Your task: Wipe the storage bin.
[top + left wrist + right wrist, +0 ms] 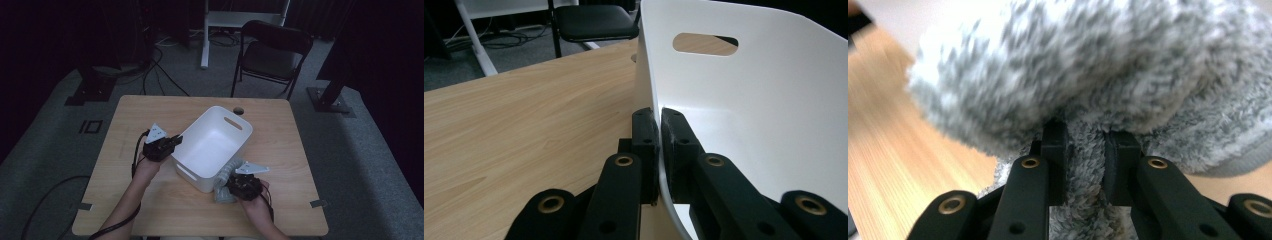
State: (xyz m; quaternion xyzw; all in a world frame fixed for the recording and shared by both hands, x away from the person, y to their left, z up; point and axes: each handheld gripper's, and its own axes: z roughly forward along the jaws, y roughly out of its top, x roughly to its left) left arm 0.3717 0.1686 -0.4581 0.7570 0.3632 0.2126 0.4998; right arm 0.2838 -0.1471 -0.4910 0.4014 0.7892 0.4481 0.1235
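Left tool [176, 140]: we see its jaws clamped on the bin's [235, 134] left wall, one pad [644, 131] outside, one inside.
Bin: white, empty, mid-table [280, 120], long axis running from near-left to far-right.
Towel [226, 176]: grey, fluffy, just beside the bin's near-right wall.
Right tool [240, 181]: pinched on the towel; we judge the bin's opening lies up and to its left.

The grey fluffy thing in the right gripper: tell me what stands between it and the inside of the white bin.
Only the white bin's own near wall, which the grey fluffy thing lies against outside. The bin looks empty. The left gripper is clamped on the opposite rim, off that path.
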